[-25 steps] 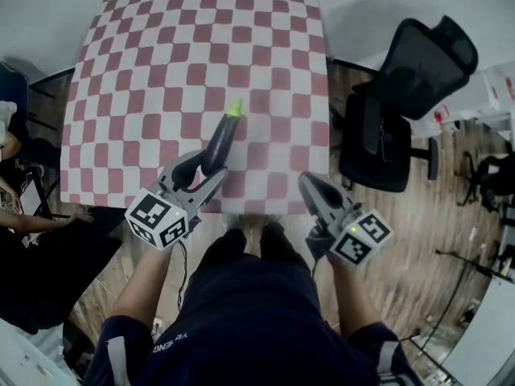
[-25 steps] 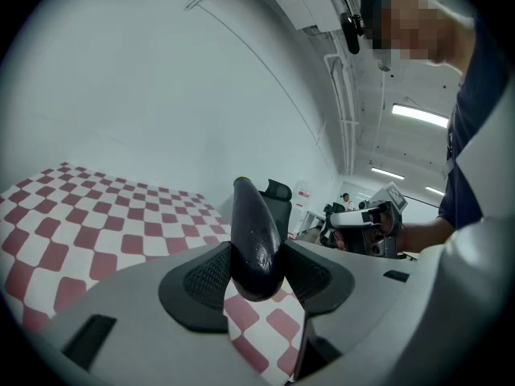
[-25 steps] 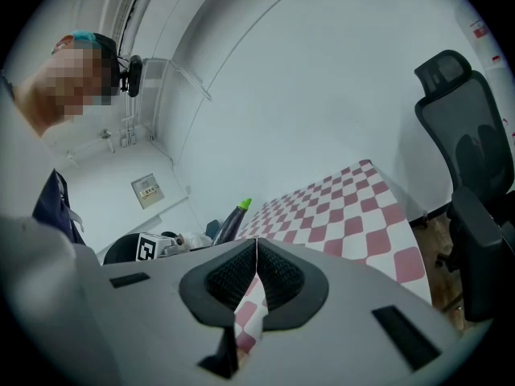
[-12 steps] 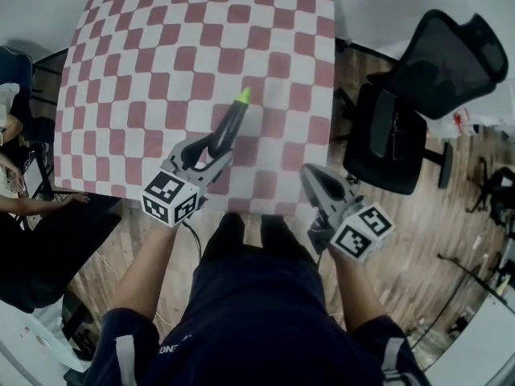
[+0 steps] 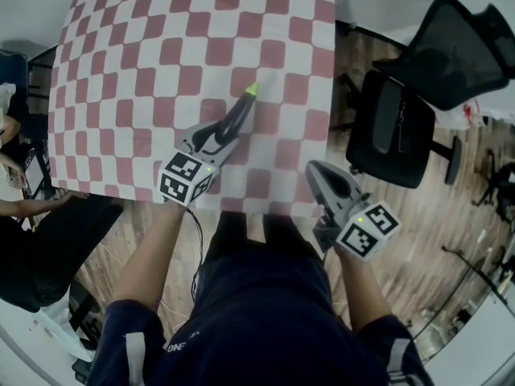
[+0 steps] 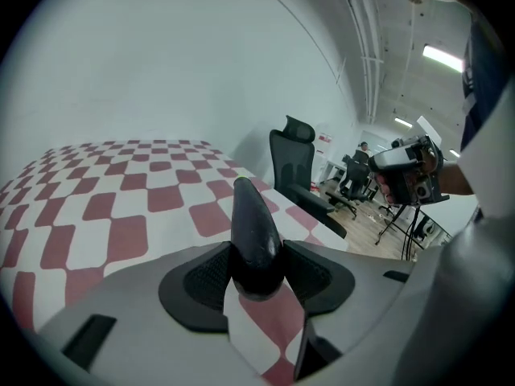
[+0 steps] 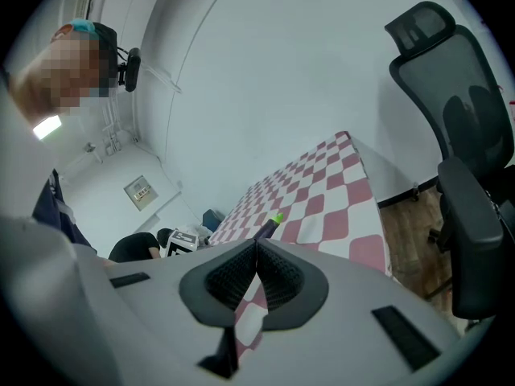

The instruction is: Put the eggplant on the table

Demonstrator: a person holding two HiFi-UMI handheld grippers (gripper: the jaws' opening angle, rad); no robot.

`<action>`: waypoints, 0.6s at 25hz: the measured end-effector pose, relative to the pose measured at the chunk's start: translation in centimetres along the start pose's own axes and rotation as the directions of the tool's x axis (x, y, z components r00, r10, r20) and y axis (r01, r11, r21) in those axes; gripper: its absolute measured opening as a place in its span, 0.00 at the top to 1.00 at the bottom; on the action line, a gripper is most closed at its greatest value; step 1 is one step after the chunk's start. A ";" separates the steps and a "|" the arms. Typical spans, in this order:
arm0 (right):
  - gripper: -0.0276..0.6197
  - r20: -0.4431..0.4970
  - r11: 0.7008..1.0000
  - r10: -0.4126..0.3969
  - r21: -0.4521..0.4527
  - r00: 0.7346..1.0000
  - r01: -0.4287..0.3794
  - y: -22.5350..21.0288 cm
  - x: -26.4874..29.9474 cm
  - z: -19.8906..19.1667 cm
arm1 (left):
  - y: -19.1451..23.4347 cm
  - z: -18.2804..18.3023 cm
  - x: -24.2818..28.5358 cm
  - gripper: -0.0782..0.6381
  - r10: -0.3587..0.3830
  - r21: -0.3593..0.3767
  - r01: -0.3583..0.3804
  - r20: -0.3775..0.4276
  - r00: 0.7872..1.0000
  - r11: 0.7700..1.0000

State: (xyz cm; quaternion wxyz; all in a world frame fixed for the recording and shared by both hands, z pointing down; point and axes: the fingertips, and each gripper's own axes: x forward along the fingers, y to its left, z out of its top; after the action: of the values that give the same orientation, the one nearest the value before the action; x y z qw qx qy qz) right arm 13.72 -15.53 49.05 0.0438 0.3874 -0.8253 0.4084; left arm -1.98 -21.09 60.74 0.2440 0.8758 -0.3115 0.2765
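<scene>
The dark purple eggplant with a green tip is clamped between the pads of my left gripper, pointing away over the red-and-white checked table. In the left gripper view the eggplant fills the gap between both pads, just above the cloth near the table's front right part. My right gripper hangs at the table's front right corner, its pads pressed together with nothing between them. From the right gripper view the eggplant's green tip shows over the table.
A black office chair stands right of the table on the wooden floor. A seated person is at the left edge. The table's front edge runs just ahead of my legs.
My left gripper has carried the eggplant lower and further right over the table. The right gripper has sunk a little near the front right corner.
</scene>
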 end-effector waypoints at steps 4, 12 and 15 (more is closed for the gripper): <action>0.93 -0.008 1.000 -0.009 0.014 1.000 0.009 -1.0 -0.1 -0.2 | 0.3 -1.1 1.8 0.58 0.008 0.024 -0.007 -0.051 0.999 1.000; 0.93 -0.017 0.999 -0.016 0.029 1.000 0.017 -2.1 -0.3 -0.7 | 0.4 -3.2 3.9 0.58 0.038 0.093 -0.022 -0.173 0.984 0.995; 0.93 -0.014 0.999 -0.017 0.031 1.000 0.018 -2.4 -0.4 -0.6 | 0.2 -3.7 4.4 0.58 0.045 0.108 -0.023 -0.206 0.977 0.994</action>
State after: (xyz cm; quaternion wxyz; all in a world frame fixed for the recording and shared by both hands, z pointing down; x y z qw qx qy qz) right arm 15.46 -15.71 50.85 0.0472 0.3924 -0.8152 0.4234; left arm -0.46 -20.84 66.27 0.2242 0.8482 -0.2841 0.3869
